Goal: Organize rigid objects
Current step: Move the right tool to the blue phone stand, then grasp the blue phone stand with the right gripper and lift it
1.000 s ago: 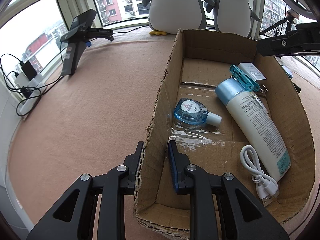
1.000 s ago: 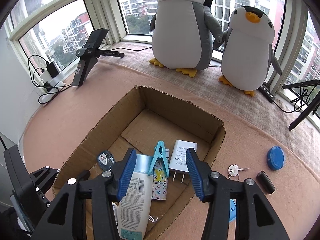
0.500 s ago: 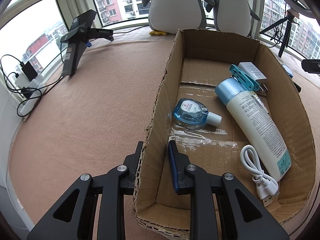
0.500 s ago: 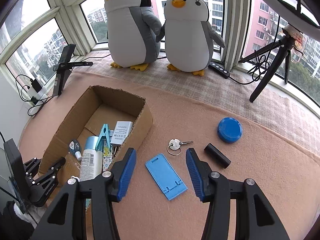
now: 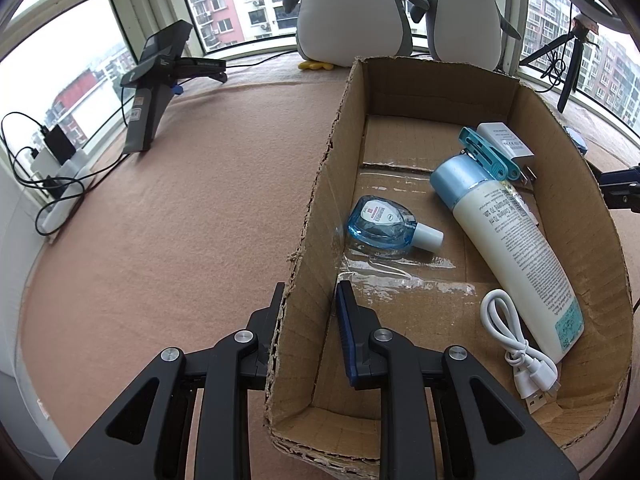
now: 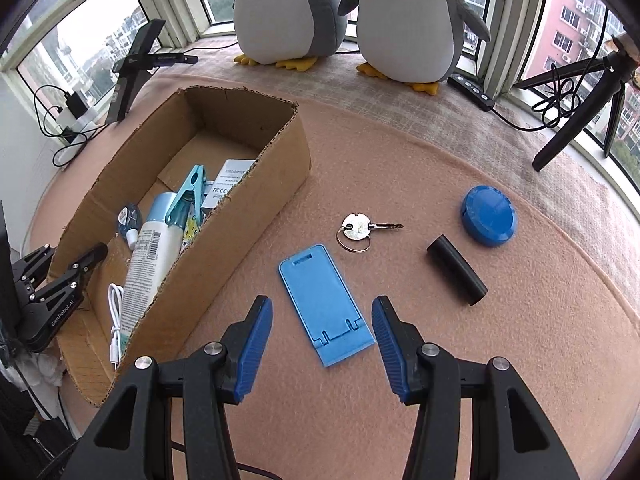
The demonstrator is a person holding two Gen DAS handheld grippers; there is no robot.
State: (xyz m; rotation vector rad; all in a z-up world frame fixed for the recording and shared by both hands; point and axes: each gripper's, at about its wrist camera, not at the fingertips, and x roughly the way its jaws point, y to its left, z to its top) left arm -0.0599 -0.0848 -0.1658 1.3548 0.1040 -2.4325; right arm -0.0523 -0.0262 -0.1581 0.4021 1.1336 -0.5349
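Note:
My left gripper (image 5: pixel 310 300) is shut on the near left wall of the cardboard box (image 5: pixel 340 120), one finger outside and one inside. The box holds a white bottle (image 5: pixel 512 248), a small blue bottle (image 5: pixel 380 226), a coiled white cable (image 5: pixel 516 348), a teal clip (image 5: pixel 486 156) and a white charger (image 5: pixel 506 142). My right gripper (image 6: pixel 322 308) hangs open just above the near end of a flat blue phone stand (image 6: pixel 316 280) on the cloth. Beyond the stand lie a key on a ring (image 6: pixel 360 230), a black cylinder (image 6: pixel 456 270) and a round blue lid (image 6: pixel 488 220).
Two plush penguins (image 6: pixel 292 4) (image 6: pixel 408 20) sit at the back by the windows. A black tripod (image 6: pixel 580 108) stands at the right and a black folding stand (image 5: pixel 156 80) at the left. Cables and a power strip (image 5: pixel 56 184) lie along the left edge.
The right gripper has swung from above the box out to the right and down over the blue phone stand. The left gripper kept its hold on the box wall.

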